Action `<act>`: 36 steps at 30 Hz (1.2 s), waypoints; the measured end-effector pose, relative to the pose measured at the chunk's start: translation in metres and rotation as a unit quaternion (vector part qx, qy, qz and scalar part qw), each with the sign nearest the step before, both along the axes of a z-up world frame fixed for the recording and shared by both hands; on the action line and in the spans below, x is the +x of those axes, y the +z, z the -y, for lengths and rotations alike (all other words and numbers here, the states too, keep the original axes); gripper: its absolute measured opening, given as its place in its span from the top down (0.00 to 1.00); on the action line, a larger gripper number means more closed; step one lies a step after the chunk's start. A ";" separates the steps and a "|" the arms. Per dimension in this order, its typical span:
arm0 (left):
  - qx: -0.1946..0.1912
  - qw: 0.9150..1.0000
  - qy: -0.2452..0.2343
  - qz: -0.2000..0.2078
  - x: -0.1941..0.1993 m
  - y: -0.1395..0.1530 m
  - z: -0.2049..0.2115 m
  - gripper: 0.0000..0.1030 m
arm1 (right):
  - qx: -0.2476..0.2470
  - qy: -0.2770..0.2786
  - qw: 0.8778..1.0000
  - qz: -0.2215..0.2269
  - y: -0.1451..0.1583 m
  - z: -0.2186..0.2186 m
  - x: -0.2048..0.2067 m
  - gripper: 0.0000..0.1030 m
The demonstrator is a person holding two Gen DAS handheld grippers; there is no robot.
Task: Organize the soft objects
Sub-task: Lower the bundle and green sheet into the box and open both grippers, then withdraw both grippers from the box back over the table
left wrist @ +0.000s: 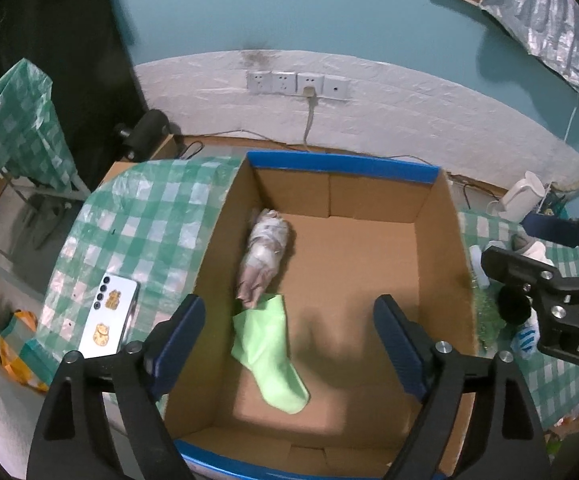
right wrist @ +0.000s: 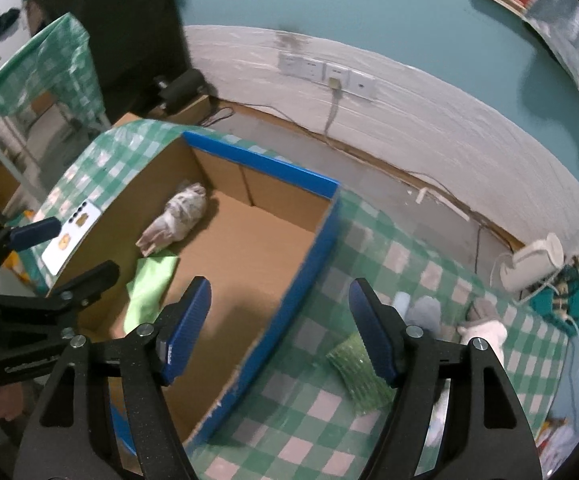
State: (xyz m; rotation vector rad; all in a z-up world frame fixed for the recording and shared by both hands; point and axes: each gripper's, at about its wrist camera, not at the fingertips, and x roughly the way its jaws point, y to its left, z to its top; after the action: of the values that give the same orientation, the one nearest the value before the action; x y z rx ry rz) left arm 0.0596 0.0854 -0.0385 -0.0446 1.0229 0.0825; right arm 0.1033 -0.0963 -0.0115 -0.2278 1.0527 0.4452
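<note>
A cardboard box point(left wrist: 437, 248) with blue rims stands on the green checked table. Inside, along its left wall, lie a green sock point(left wrist: 275, 354) and a grey-pink wrapped soft bundle point(left wrist: 263, 256); both also show in the right wrist view, the sock point(right wrist: 149, 286) and the bundle point(right wrist: 177, 216). My left gripper point(left wrist: 289, 344) is open and empty above the box. My right gripper point(right wrist: 281, 328) is open and empty over the box's right wall point(right wrist: 309, 256). On the table to the right lie a green wrapped packet point(right wrist: 355, 372), a grey sock point(right wrist: 425, 312) and a white-grey soft item point(right wrist: 485, 328).
A white phone point(left wrist: 107, 316) lies on the table left of the box. A white kettle point(right wrist: 537, 260) and cables sit at the far right. Wall sockets point(left wrist: 297, 85) are behind, and a second checked table point(left wrist: 13, 120) stands at the left.
</note>
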 end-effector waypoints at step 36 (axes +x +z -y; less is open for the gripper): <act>0.027 0.994 -0.101 0.012 -0.005 0.012 0.121 0.15 | 0.011 -0.146 0.989 -0.012 -0.003 0.141 -0.025 0.30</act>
State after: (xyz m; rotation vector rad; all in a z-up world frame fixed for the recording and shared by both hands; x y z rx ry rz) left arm 0.0548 -0.0360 -0.0265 0.1073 0.9961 -0.0739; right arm 0.0783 -0.2375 -0.0150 -0.0471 1.0847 0.1958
